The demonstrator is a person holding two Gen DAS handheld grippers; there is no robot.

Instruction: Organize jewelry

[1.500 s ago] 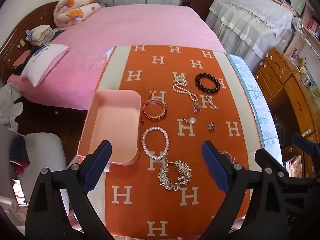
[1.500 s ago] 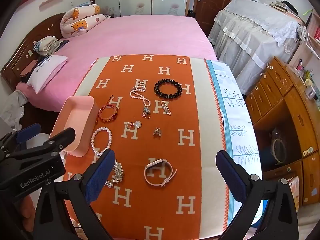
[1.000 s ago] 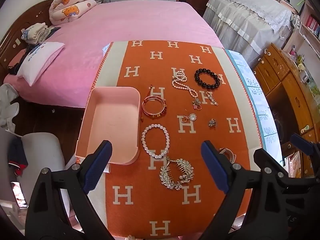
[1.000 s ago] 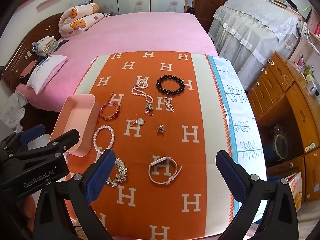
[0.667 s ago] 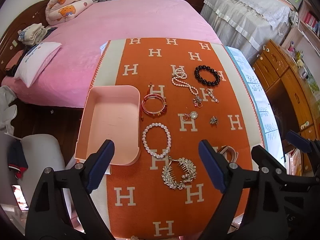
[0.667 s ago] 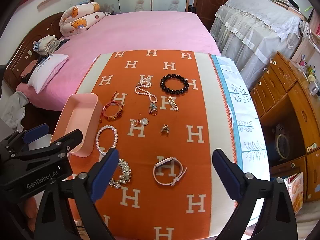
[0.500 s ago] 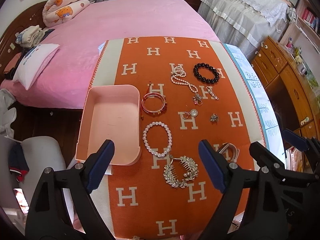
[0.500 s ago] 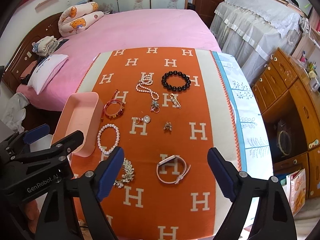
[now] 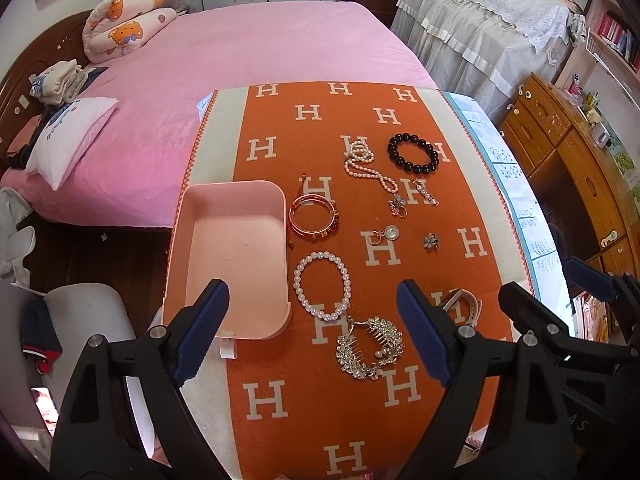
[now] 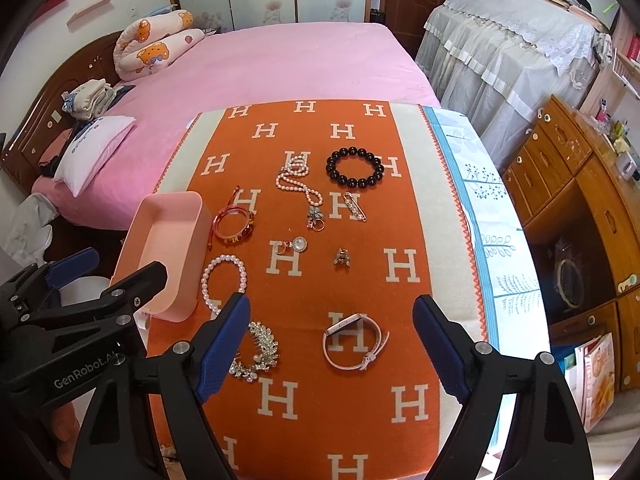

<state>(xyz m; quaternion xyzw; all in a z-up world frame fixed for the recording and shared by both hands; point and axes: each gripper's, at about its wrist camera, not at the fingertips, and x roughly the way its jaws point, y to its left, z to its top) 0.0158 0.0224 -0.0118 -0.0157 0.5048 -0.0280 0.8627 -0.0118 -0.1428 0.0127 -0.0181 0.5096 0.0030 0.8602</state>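
Observation:
An empty pink tray [image 9: 236,248] sits at the left edge of the orange H-patterned blanket [image 9: 280,360]. Beside it lie a red bangle [image 9: 316,238], a pearl bracelet [image 9: 320,255] and a crystal hair comb [image 9: 370,350]. Farther off are a pearl necklace [image 9: 366,172], a black bead bracelet [image 9: 416,168] and several small pins and rings. A pink watch [image 10: 343,324] lies just ahead of my right gripper [image 10: 332,305], which is open and holds nothing. My left gripper [image 9: 311,294] hovers open over the pearl bracelet and the tray's near corner. The tray [image 10: 168,236] and comb [image 10: 258,350] also show in the right wrist view.
The blanket covers a small table whose right edge shows a white and blue cloth [image 10: 492,216]. Beyond it is a pink bed [image 9: 240,52] with pillows. A wooden dresser [image 10: 580,184] stands to the right, a grey chair [image 9: 92,312] at the lower left.
The right gripper's jaws have narrowed a little and both views have shifted slightly. No piece of jewelry has moved.

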